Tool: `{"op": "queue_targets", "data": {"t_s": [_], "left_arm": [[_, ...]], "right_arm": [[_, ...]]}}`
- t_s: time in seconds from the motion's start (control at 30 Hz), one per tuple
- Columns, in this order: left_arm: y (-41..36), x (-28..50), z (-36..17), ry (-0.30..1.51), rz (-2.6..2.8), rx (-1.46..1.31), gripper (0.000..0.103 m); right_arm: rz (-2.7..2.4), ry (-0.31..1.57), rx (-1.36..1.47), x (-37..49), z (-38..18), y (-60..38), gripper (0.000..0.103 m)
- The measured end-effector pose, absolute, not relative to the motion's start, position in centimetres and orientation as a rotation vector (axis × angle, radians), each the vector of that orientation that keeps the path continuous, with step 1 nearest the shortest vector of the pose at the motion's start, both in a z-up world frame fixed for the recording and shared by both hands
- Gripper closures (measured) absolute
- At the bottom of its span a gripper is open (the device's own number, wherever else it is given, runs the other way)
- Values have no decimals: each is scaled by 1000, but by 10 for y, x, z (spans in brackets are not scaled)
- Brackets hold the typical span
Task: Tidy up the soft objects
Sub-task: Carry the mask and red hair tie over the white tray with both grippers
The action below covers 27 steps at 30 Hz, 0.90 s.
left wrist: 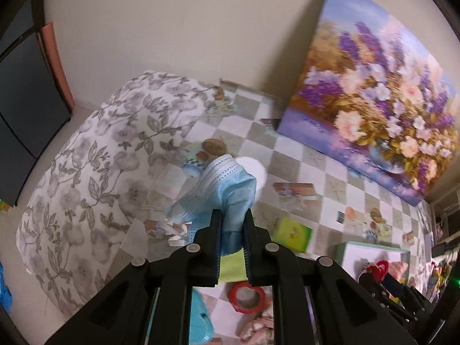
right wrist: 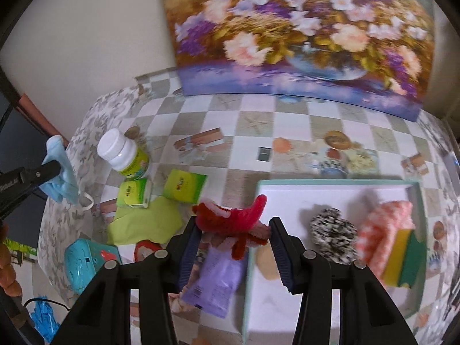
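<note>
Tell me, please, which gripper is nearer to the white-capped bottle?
Left. The left gripper, clamping the blue face mask, hangs just beside the bottle; the right gripper holds a red fuzzy toy by the tray.

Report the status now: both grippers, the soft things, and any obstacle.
Left gripper shut on blue face mask, held above table. Right gripper holds red fuzzy toy at edge of white box. Nothing blocks the box.

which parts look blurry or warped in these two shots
Left wrist view: the painting is smeared and the table edge bows from the fisheye; the face mask is fairly sharp. Right wrist view: the pink cloth in the box is blurred.
</note>
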State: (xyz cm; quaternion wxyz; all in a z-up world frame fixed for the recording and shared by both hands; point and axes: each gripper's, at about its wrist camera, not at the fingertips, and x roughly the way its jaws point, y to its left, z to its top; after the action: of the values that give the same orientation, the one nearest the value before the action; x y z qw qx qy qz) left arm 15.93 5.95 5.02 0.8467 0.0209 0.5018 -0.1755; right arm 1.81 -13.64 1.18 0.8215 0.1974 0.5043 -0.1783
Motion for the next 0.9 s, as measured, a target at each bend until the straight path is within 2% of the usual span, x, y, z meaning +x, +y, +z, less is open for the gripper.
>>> {"op": "queue_targets", "data": {"t_s": [0.5, 0.9], "left_arm": [[3, 105, 70, 1024, -474, 149, 89], [-82, 37, 51, 1049, -652, 333, 89]], "right_arm": [[-485, 1065, 471, -39, 24, -178, 52], [-643, 1102, 565, -102, 5, -242, 52]]}}
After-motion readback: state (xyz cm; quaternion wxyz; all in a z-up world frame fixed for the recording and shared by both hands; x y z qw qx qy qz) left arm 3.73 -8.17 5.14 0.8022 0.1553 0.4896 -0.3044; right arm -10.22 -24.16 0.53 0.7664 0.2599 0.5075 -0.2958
